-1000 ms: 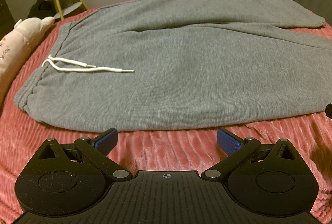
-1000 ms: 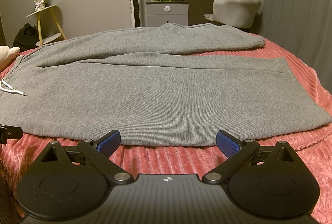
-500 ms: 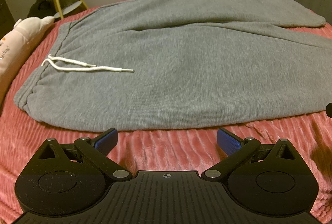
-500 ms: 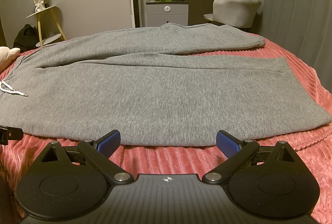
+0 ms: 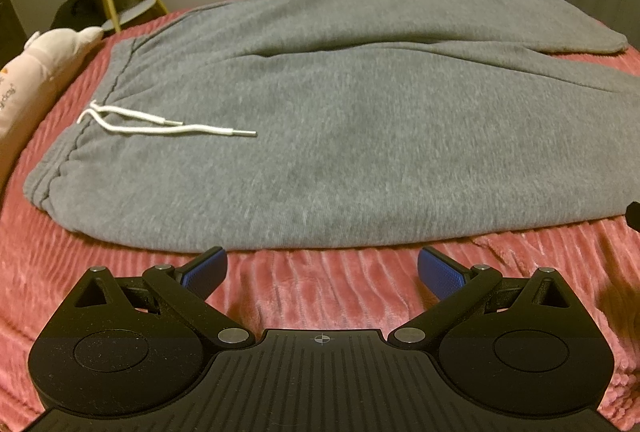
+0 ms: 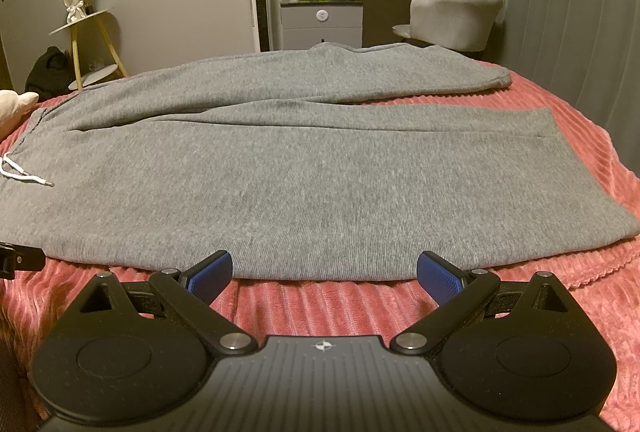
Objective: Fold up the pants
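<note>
Pink ribbed bed point(image 5: 320, 296) underneath everything; grey pants point(image 5: 360, 136) spread flat across it, waistband to the left, legs running right, far leg angled away with its cuff point(image 6: 496, 76) near the bed's far right edge; near leg ending in a hem point(image 6: 560, 136) on the right.

Almost nothing changed over the last second: same cloth, same creases, same framing in both wrist views, only a slight blur in the left view hinting at a small drift; so, by judgement, folding not yet begun, both tools merely poised at the near edge.

Left gripper point(image 5: 320, 268) low over the bed, just short of the pants' near edge by the waist, blue pads point(image 5: 204, 268) spread wide apart, nothing between them; right gripper point(image 6: 324, 272) likewise splayed and empty, level with the near leg's edge.

White drawstring point(image 5: 160, 124) loose on the grey cloth beside the waistband; likely to slip out of a fold.

Pale plush toy point(image 5: 36, 72) at the bed's left edge, clear of the pants.

No containers on the bed; only a grey cabinet point(image 6: 322, 26) far behind, drawers closed, contents unseen.
</note>
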### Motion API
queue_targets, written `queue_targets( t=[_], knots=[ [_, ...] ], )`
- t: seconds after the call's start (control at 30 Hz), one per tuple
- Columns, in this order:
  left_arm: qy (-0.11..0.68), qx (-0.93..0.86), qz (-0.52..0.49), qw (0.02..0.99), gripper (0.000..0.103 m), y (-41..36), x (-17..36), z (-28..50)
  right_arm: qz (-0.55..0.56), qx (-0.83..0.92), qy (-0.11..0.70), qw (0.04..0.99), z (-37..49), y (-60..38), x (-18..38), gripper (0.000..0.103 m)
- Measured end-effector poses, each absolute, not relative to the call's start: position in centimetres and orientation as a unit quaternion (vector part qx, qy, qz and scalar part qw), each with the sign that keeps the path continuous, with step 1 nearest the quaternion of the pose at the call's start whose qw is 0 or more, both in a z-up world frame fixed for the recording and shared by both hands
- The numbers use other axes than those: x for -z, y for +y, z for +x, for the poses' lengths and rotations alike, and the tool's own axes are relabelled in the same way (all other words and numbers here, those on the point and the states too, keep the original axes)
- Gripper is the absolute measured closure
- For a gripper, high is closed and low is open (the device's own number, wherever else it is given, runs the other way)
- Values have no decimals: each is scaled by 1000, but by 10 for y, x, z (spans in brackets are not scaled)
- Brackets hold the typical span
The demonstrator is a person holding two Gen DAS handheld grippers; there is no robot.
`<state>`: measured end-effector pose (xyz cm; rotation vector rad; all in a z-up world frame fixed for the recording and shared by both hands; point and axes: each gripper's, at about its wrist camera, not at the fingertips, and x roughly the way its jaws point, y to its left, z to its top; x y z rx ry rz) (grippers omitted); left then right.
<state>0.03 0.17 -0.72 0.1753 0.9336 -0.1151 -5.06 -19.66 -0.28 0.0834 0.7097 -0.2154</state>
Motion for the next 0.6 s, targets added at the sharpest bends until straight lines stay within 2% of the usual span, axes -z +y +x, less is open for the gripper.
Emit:
queue_targets(
  t=[0.6],
  knots=[
    [459,56,83,883,0,3,9,6,67,99,341,932,-54,-204,0,4]
  ],
)
